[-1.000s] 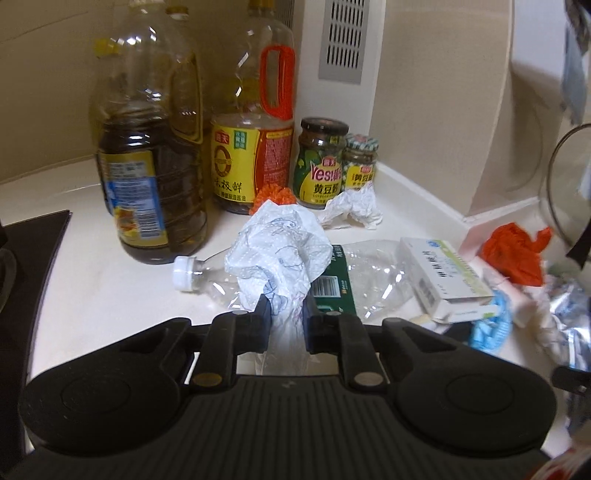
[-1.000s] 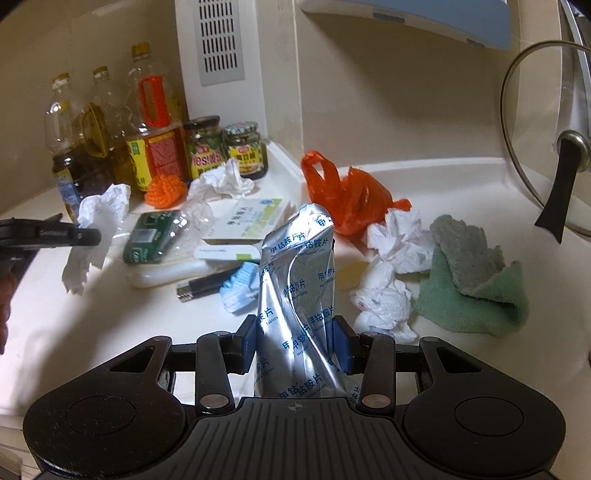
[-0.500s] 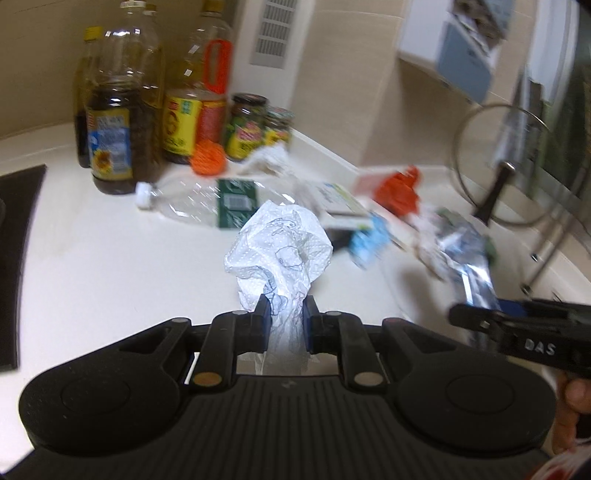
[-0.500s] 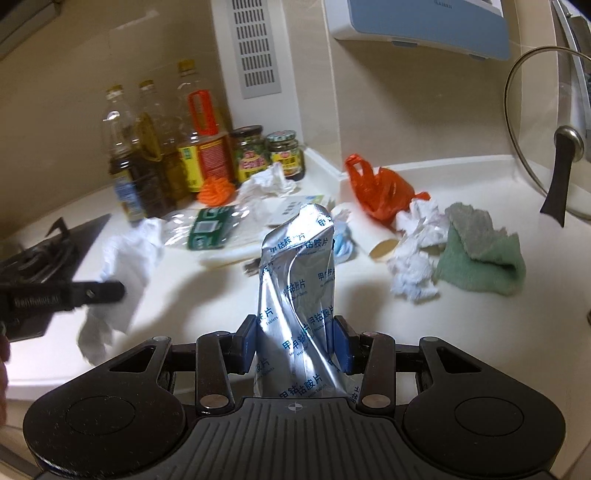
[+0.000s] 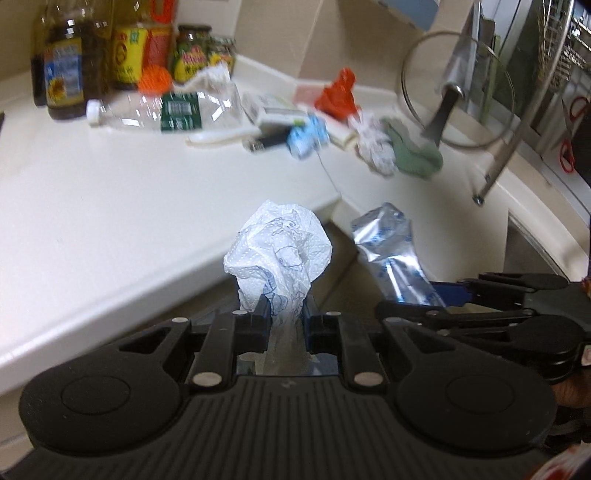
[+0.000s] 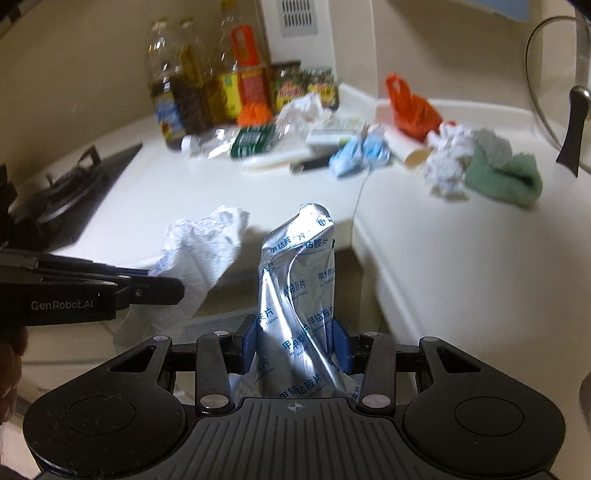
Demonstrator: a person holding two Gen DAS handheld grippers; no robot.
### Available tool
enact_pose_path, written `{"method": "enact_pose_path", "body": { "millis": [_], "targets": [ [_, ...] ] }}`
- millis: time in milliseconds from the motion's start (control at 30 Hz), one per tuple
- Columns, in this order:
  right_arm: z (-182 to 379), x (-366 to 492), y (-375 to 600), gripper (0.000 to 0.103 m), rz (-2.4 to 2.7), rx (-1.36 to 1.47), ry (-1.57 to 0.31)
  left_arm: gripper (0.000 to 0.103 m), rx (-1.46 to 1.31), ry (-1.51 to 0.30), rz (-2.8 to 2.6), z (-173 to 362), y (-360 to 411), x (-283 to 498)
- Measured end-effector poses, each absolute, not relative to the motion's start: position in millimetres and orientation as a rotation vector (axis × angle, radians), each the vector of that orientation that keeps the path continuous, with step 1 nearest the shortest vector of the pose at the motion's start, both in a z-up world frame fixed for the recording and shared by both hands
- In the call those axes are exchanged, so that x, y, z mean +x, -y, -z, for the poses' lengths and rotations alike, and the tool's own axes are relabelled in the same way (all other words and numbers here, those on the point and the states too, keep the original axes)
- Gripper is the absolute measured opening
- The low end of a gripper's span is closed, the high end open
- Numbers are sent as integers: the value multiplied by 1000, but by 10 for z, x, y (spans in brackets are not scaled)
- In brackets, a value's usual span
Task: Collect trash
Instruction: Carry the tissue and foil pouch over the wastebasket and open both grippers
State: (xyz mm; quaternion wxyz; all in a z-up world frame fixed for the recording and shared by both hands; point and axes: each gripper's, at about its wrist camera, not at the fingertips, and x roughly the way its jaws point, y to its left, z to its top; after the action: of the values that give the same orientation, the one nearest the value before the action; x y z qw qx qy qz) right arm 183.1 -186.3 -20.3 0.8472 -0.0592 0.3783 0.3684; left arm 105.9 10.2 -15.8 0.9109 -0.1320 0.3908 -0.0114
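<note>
The white bench (image 6: 461,236), seen close a second earlier, had been left behind, both claws having been drawn back past its front edge. The left claw (image 5: 286,314) was clamped on a crumpled paper towel (image 5: 280,251), the right claw (image 6: 293,343) on a silver foil packet (image 6: 299,280). A drop-off appeared next, though no bin was seen; more litter (image 6: 354,151) remained near the back corner.

Kitchen corner — beige tiled walls (image 6: 92,74), white L-shaped countertop (image 6: 424,229) ahead of claw, black gas hob (image 6: 70,192) far left, vent grille (image 6: 299,16) beyond.
</note>
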Motion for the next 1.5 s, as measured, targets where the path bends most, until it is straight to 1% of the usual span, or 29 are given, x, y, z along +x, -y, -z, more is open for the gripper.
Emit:
{"method": "enact_pose_path", "body": {
  "millis": [167, 367, 833, 1133, 1500],
  "targets": [
    [481, 1728, 1829, 43, -761, -172, -861, 15, -283, -866, 46, 370, -77, 999],
    [831, 1688, 1805, 43, -730, -226, -940, 15, -305, -969, 40, 772, -76, 998],
    [1608, 1964, 1669, 43, -666, -277, -1090, 15, -361, -1138, -11, 1538, -54, 1249],
    [1791, 2142, 1673, 43, -645, -284, -1150, 15, -399, -1195, -55, 1806, -81, 1339],
    [1860, 2176, 1568, 43, -644, -284, -1163, 15, -398, -1224, -64, 1913, -51, 1443]
  ]
}}
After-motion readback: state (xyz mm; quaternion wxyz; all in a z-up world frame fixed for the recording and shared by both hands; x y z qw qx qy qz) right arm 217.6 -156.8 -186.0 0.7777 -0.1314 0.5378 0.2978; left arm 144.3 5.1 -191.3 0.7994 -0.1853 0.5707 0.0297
